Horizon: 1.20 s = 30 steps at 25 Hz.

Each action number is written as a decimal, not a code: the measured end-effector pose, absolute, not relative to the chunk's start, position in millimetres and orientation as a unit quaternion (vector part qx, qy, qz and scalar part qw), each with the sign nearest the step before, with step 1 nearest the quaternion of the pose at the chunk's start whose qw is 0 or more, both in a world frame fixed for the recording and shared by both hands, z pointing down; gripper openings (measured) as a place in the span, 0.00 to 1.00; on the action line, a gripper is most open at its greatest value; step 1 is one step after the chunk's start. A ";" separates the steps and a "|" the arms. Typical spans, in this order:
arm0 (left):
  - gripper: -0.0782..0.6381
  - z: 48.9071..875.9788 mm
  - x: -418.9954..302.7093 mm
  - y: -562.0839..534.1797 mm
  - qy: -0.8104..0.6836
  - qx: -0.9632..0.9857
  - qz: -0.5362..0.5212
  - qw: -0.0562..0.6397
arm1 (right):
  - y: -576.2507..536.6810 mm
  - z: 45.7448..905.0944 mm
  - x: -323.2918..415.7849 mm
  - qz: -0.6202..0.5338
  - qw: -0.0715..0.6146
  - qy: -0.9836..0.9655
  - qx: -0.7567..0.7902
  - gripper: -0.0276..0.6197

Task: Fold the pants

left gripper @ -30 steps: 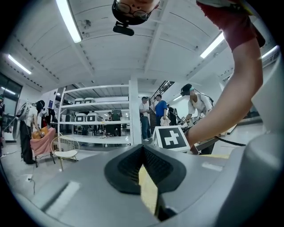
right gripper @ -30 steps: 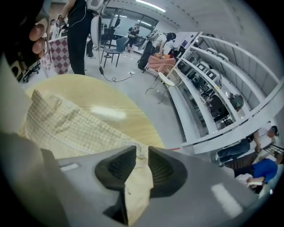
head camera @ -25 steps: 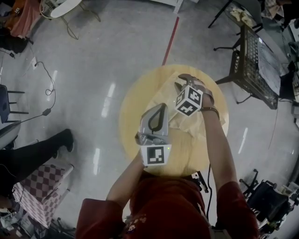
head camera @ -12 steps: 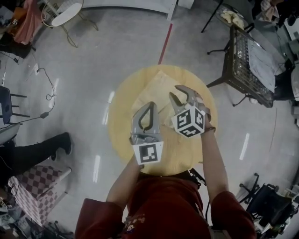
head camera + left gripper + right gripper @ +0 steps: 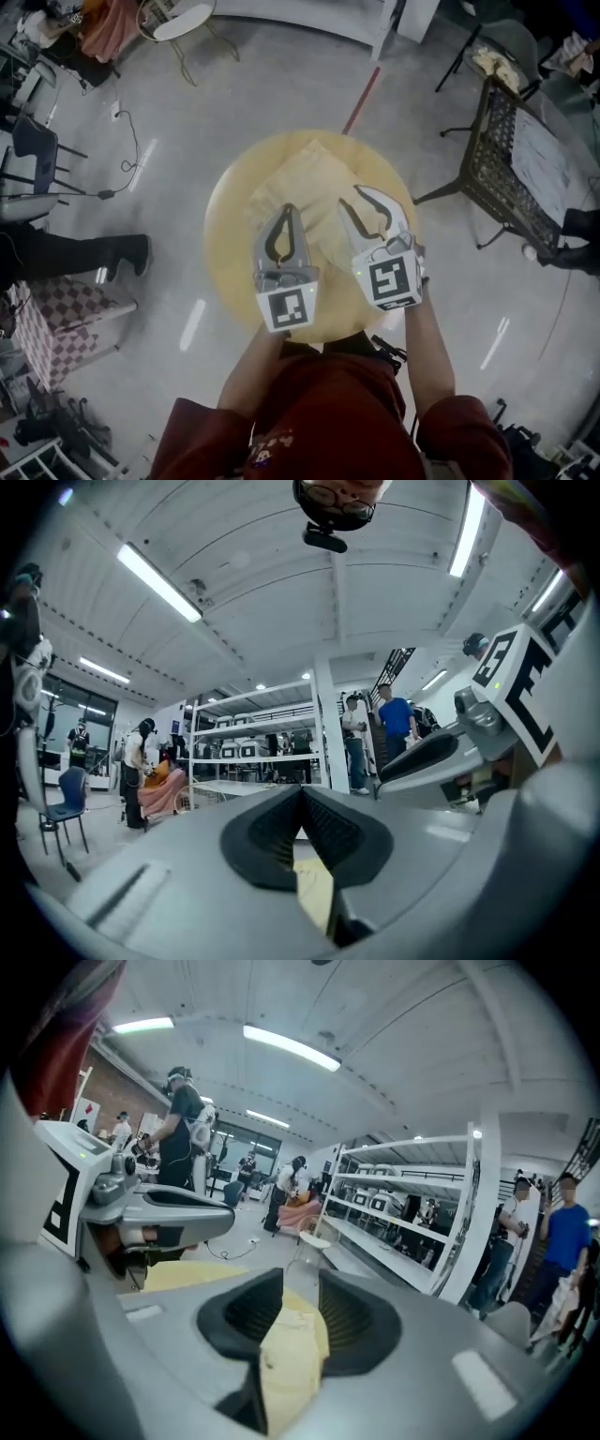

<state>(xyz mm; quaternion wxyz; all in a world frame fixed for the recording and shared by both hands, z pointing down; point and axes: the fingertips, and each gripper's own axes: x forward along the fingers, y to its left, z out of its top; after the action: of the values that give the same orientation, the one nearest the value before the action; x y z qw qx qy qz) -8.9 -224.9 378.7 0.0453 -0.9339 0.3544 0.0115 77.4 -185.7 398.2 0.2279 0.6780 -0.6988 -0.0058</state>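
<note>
The cream pants [image 5: 305, 183] lie folded on the round yellow table [image 5: 225, 220], toward its far side. Both grippers hover above the table's near half, clear of the cloth. My left gripper [image 5: 288, 208] is shut, its pads together with nothing between them [image 5: 302, 791]. My right gripper [image 5: 351, 195] is open and holds nothing; in the right gripper view [image 5: 300, 1279] the pants [image 5: 292, 1349] show below through the gap between the jaws. The left gripper [image 5: 173, 1206] also appears at that view's left side.
A black wire cart [image 5: 511, 155] stands to the right of the table. A red floor line [image 5: 361, 98] runs away behind it. A person's dark leg [image 5: 89, 255] and a checked cloth [image 5: 52, 323] are at the left. Chairs and a cable [image 5: 122, 155] lie further off.
Both grippers have lifted off the table and drawn back toward the person. The right gripper has come away from the pants, which stay on the table.
</note>
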 end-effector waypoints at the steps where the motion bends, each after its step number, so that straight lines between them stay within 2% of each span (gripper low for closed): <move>1: 0.12 376.8 -12.6 -220.1 0.366 -0.930 0.013 0.046 | -180.4 394.0 76.6 -0.015 0.225 -0.704 0.674 0.23; 11: 0.12 362.5 -77.4 -186.4 0.471 -0.880 0.032 0.055 | -149.8 377.0 36.5 -0.053 0.156 -0.752 0.639 0.23; 15: 0.12 364.2 -98.2 -166.0 0.476 -0.872 -0.002 0.109 | -134.3 376.6 15.4 -0.056 0.146 -0.769 0.620 0.23; 18: 0.12 361.0 -108.6 -145.0 0.493 -0.861 -0.002 0.123 | -119.8 374.6 5.2 -0.065 0.140 -0.782 0.603 0.23; 20: 0.12 359.0 -112.6 -128.9 0.507 -0.854 0.009 0.115 | -107.3 371.4 2.4 -0.076 0.138 -0.788 0.595 0.23; 23: 0.12 358.1 -119.4 -101.3 0.540 -0.838 0.050 0.061 | -83.0 366.4 1.3 -0.082 0.131 -0.795 0.586 0.23; 25: 0.12 356.5 -119.2 -81.5 0.550 -0.831 0.051 0.058 | -64.7 363.7 6.5 -0.075 0.122 -0.799 0.584 0.23; 30: 0.12 342.3 -111.1 -36.6 0.544 -0.829 0.013 0.126 | -20.7 354.8 28.7 -0.073 0.122 -0.797 0.587 0.23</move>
<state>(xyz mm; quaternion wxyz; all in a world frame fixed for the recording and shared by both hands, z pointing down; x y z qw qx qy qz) -111.1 -36.6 342.3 0.1263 -0.8293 0.5442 0.0132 28.7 -20.7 354.8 0.1224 0.5866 -0.7972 -0.0727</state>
